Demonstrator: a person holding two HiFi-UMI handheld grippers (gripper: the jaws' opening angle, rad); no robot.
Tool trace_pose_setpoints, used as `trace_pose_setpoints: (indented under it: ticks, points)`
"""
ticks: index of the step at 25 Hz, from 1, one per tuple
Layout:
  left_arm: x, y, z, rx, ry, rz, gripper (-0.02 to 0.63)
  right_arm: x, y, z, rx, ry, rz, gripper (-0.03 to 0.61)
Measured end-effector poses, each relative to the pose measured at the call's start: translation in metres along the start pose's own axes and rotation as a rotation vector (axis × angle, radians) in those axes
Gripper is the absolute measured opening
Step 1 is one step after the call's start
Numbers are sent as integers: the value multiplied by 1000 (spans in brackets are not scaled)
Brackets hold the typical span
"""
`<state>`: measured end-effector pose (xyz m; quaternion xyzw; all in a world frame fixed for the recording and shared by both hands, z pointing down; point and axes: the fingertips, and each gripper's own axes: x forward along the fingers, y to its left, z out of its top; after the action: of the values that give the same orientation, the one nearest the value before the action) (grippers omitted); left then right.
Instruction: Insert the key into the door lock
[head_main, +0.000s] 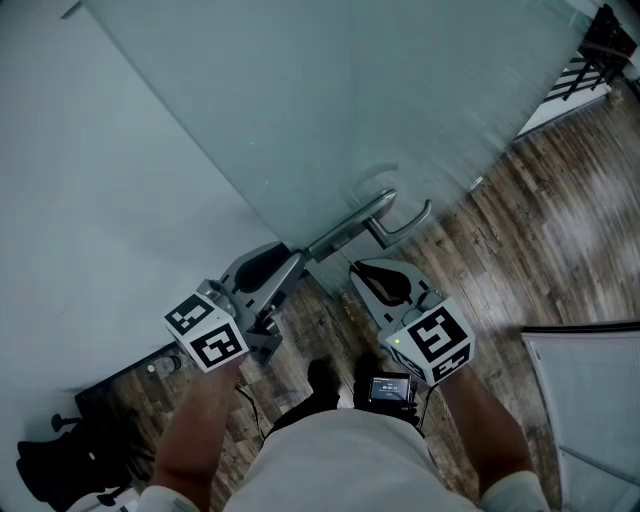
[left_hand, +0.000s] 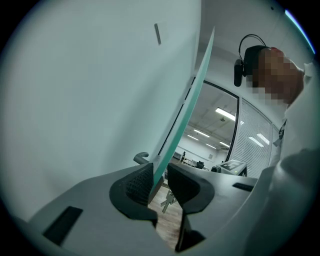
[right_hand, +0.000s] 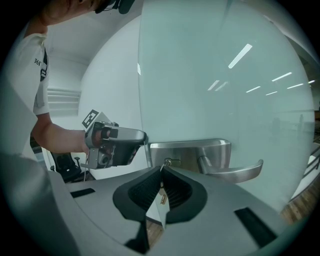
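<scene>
Step in hand: lining the key up at the lock, insertion itself about to happen. Right gripper (right_hand: 161, 174) has its jaws pressed together, pinching the key (right_hand: 162, 166) by its head. The key tip is right at the keyhole (right_hand: 168, 162), at 12 o'clock from the jaws; can't tell if it's already in or only touching. The keyhole is at the 9 o'clock end of the steel lock plate (right_hand: 192, 151), lever handle (right_hand: 235, 172) off toward 3 o'clock. Left gripper (left_hand: 160, 170) has its jaws spread, with the glass door (left_hand: 192, 110) edge between them. 1 pad looks against the glass, the other just clear. Spare keys (left_hand: 167, 200) hang at 6 o'clock. Next move likely needs the blade squared to the slot, a straight push and a steady door.
</scene>
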<state>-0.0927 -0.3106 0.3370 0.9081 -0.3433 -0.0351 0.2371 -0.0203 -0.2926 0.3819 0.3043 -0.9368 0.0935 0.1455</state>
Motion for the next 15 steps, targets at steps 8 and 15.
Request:
trace_pose_setpoints:
  ticks: [8, 15]
  points:
    - [0, 0, 0, -7, -6, -1, 100, 1, 0, 0, 1, 10, -12, 18]
    - [1, -1, -1, -4, 4, -14, 100, 14, -3, 3, 11, 19, -25, 18]
